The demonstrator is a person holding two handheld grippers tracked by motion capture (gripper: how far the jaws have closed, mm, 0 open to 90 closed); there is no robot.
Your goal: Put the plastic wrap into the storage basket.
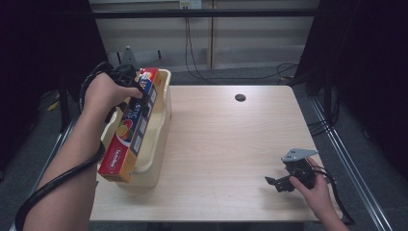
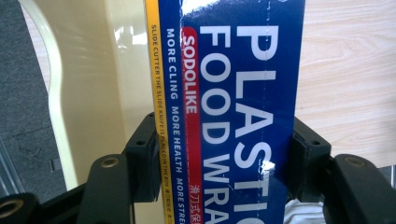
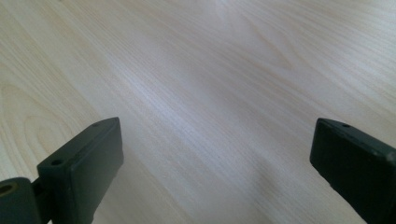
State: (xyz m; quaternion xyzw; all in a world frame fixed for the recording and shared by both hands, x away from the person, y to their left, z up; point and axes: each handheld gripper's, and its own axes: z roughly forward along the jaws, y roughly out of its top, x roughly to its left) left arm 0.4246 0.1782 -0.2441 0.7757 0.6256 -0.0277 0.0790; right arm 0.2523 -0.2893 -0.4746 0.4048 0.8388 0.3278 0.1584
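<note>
Two hand-held grippers are at work: the left hand-held gripper (image 1: pixel 129 79), at the upper left of the high view, is clenched across a long blue, red and yellow cardboard box of plastic food wrap (image 1: pixel 131 126), while the right hand-held gripper (image 1: pixel 279 183), at the lower right, rests released, its jaws spread wide over the pale wooden surface (image 1: pixel 226 144) with nothing between them.

The box lies tilted along the near rim of a cream plastic rectangular bin (image 1: pixel 161 125) at the left edge of the surface, its lower end jutting out past the bin's front corner and its upper end at the gripper.

As a judgement, the risk is leverage: the grip sits near one end of a long box, so the free end could swing or sag, catch on the bin's rim and drag or tip the bin, or twist out of the jaws. The glossy card could also slip.

Up close, the left gripper view shows the pads (image 2: pixel 147 161) pressing both long edges of the box (image 2: pixel 233 116), with its lettering legible; the high view gives instead the box's whole length and its lie across the bin. The right gripper view confirms bare wood (image 3: pixel 210 93) between those spread jaws.
</note>
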